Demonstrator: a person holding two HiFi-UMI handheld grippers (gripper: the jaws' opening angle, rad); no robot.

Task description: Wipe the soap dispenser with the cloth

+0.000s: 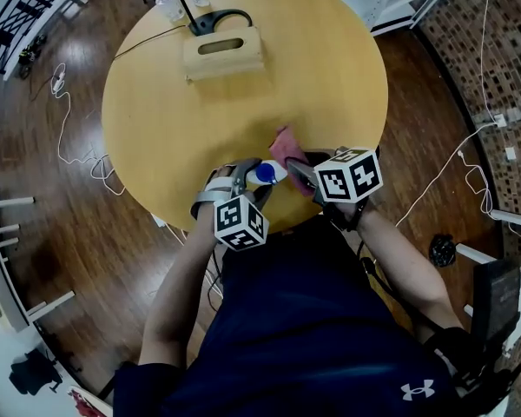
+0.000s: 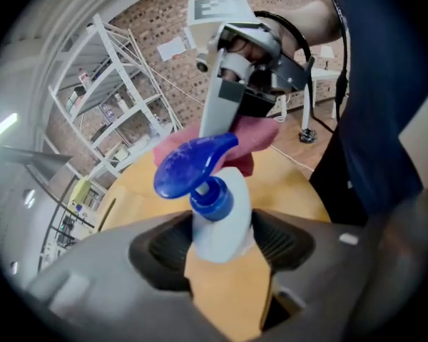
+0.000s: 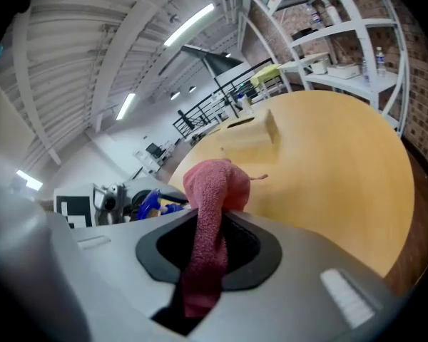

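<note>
Pink cloth (image 3: 212, 191): pinched between the closed jaws of the right gripper (image 3: 207, 246). One end bunches up past the tips and the other trails back into the jaw throat.
Left side: the left gripper (image 2: 225, 251) is clamped on the white body of the soap dispenser (image 2: 221, 223), with one pad against each flank.
Pump head (image 2: 192, 164): blue, standing clear above the left jaws.
Cloth to dispenser: the cloth bunch sits just behind the pump head, on the side away from the left gripper. Contact between cloth and bottle cannot be confirmed.
Approach: the right gripper comes in from the dispenser's right, and the two sets of tips are close together.
Near edge: the dispenser is close to the rim of the round wooden table (image 1: 330, 76), on the side nearest the person (image 1: 313, 320).
Open room: bare tabletop runs beyond the dispenser and to both sides.
Far side: a wooden box (image 1: 223, 52) with a slot sits near the far rim, well apart from the work. A dark cable (image 1: 221, 16) loops behind it.
Surroundings: dark wood floor (image 1: 52, 233) with white leads trailing on it, and white shelving (image 2: 121, 98) against a brick wall (image 2: 157, 20).
Hidden: the left jaws cover the dispenser's base, so whether it rests on the table cannot be told. In the head view the marker cubes (image 1: 240, 222) mask much of both grippers.
</note>
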